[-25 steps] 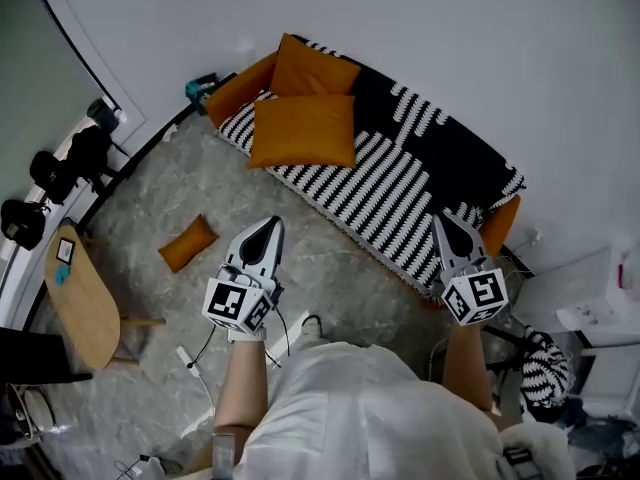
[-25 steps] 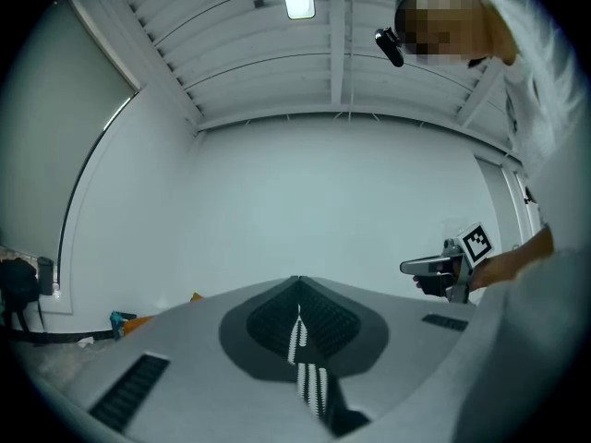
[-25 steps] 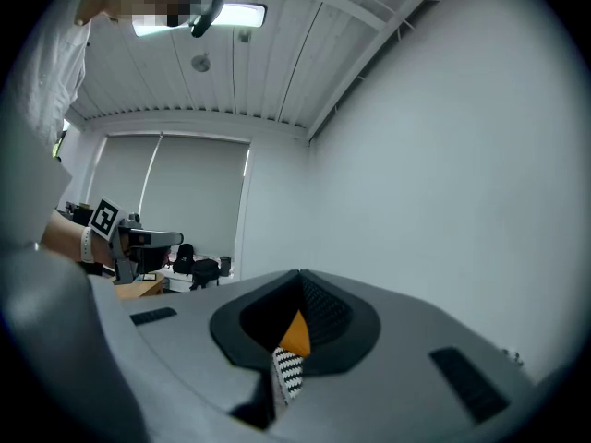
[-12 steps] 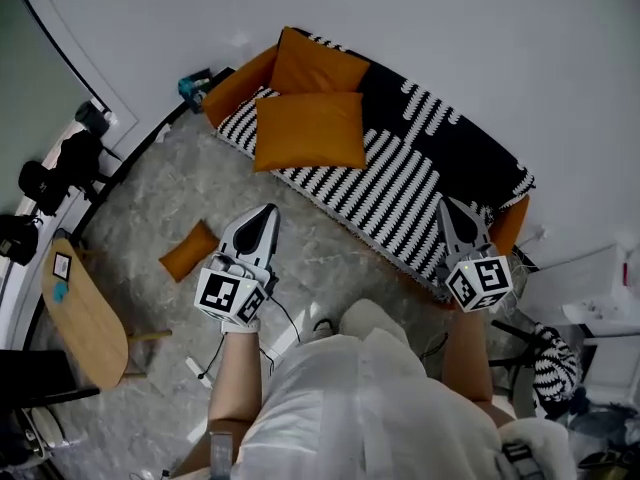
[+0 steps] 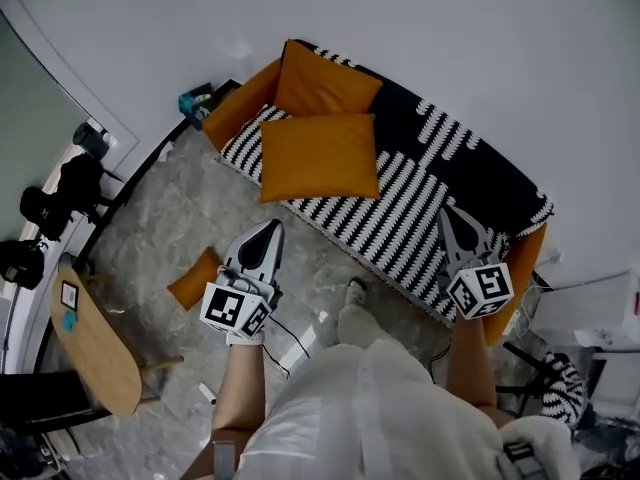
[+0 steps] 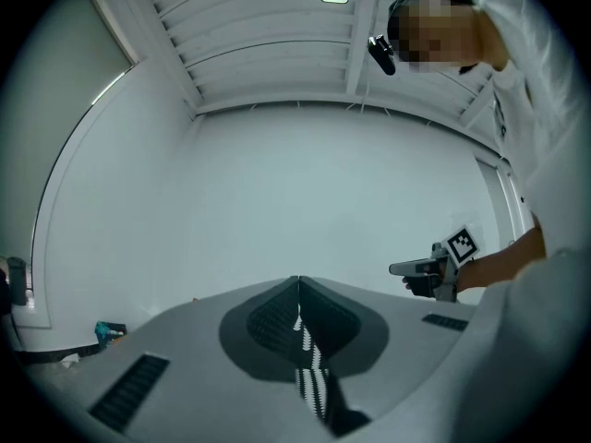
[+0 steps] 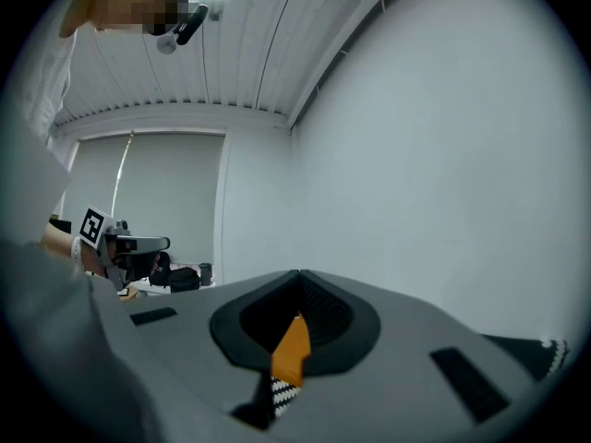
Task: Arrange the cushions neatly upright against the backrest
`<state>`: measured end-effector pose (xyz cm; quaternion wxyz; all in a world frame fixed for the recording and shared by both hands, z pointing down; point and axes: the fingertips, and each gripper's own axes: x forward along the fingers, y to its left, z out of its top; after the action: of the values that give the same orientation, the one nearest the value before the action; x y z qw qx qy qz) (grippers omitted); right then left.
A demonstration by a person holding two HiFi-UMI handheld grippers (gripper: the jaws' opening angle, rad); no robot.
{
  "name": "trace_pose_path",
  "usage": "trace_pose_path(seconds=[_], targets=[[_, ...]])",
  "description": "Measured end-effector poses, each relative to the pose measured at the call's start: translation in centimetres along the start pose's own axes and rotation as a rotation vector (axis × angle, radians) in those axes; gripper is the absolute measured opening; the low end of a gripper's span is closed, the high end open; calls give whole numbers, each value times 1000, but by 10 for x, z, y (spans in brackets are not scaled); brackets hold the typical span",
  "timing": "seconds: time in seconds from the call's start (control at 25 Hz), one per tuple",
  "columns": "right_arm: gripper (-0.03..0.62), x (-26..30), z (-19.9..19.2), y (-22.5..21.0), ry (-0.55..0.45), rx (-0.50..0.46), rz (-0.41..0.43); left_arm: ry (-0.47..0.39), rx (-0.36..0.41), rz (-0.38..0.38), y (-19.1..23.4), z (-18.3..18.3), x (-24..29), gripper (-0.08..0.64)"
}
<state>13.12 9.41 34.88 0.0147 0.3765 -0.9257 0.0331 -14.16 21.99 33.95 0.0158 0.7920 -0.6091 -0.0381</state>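
**Figure.** The left gripper (image 5: 270,230) and right gripper (image 5: 447,213) hover in front of the sofa (image 5: 238,96), jaws pressed together and holding nothing. There are 3 orange cushions: the upright cushion (image 5: 325,80) leans on the backrest (image 5: 455,138), the flat cushion (image 5: 318,155) lies on the seat, and the floor cushion (image 5: 197,279) lies beside the sofa. Likely risks: a corner pinch could let a soft cushion sag or slip, a deep bite could snag the striped cover (image 5: 400,200), and the floor cushion could be overlooked.

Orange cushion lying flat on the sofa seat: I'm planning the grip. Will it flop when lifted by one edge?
The cushion looks puffy and soft-cornered, so it probably sags from one edge. Its matte fabric likely grips well, not slippery.
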Motion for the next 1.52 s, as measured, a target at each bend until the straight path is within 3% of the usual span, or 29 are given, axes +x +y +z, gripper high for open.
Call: trace_pose_path(seconds=[0.4,0.68,0.92,1.24,1.52], targets=[[8,150,4,-52,36,-8,101,50,14,17,88,-1,119,15],[20,225,-13,-66,102,-20,158,96,14,-4,145,-28,178,15],[43,311,-34,-68,162,-44,186,146,1,-32,219,-63,241,17],[88,431,-102,-88,285,-57,155,291,-18,-149,313,-137,333,27],[163,493,-158,-69,440,-73,189,431,-4,-299,359,-192,373,137]])
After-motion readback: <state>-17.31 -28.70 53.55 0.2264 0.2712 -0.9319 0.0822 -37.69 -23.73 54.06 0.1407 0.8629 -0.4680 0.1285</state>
